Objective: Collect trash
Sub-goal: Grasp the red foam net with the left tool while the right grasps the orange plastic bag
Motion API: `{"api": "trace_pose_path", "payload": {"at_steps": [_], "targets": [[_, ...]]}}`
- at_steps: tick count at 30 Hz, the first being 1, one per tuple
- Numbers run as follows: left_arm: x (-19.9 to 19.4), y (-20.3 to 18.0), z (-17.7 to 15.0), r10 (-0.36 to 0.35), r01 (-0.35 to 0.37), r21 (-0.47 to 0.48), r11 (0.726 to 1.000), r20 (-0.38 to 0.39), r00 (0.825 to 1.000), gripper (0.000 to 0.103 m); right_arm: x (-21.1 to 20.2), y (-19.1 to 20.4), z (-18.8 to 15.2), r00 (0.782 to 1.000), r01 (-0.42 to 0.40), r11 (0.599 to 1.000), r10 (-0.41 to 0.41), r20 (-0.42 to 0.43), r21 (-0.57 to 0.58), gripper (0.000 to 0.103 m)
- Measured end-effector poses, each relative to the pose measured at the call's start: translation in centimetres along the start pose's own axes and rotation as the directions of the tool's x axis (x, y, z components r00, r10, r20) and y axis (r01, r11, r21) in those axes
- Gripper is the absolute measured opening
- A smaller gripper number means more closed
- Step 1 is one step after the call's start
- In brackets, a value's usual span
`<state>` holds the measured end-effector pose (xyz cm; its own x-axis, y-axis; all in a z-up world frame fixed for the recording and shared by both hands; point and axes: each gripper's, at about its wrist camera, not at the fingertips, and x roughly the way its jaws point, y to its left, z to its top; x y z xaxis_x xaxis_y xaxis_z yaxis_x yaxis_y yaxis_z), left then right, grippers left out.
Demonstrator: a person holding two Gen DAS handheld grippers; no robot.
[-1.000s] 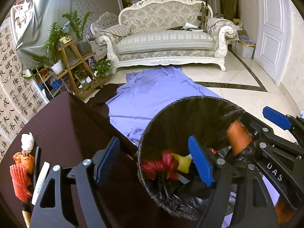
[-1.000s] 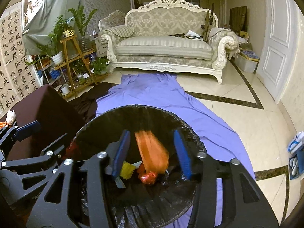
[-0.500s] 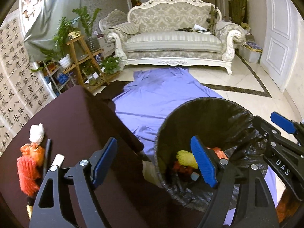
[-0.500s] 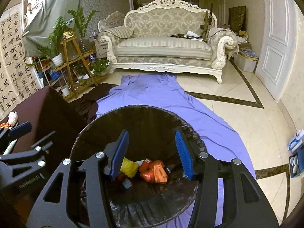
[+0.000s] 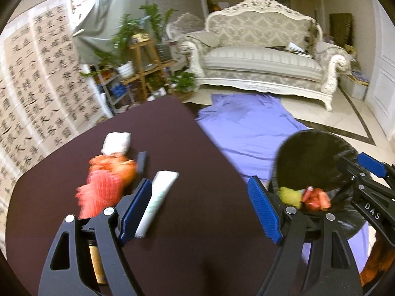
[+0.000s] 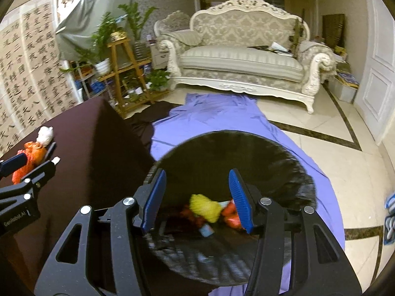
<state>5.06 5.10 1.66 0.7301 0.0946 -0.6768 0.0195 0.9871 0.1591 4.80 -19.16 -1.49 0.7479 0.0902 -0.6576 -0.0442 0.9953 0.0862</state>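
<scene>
My left gripper [image 5: 200, 207] is open and empty above the dark table [image 5: 192, 153]. On the table lie an orange net bag [image 5: 103, 185], a white crumpled paper ball [image 5: 116, 143], a white tube [image 5: 158, 197] and a small dark stick [image 5: 141, 162]. A bin with a black liner [image 6: 284, 162] stands on the floor right of the table. It holds yellow [image 6: 206, 207] and orange trash [image 6: 230, 215]. My right gripper [image 6: 197, 197] is open and empty above the bin. It also shows in the left wrist view [image 5: 370, 172].
A purple cloth [image 6: 217, 116] lies on the tiled floor behind the bin. A white sofa [image 6: 242, 59] stands at the back. A wooden plant stand [image 6: 123, 71] is at the left, a white door [image 6: 377, 61] at the right.
The orange piece has dropped from my right gripper into the bin. My left gripper has swung left from over the bin to over the table, toward the trash lying there.
</scene>
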Motion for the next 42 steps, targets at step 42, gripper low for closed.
{"api": "trace_pose_path", "payload": {"at_steps": [42], "targets": [[0.6,12.5,-1.9,-0.005,0.001,-0.138,0.99,-0.025,1.0,0.039,0.7,14.8,0.6,0.984,-0.177,0.957,0.171,-0.047,-0.231,0.058]]}}
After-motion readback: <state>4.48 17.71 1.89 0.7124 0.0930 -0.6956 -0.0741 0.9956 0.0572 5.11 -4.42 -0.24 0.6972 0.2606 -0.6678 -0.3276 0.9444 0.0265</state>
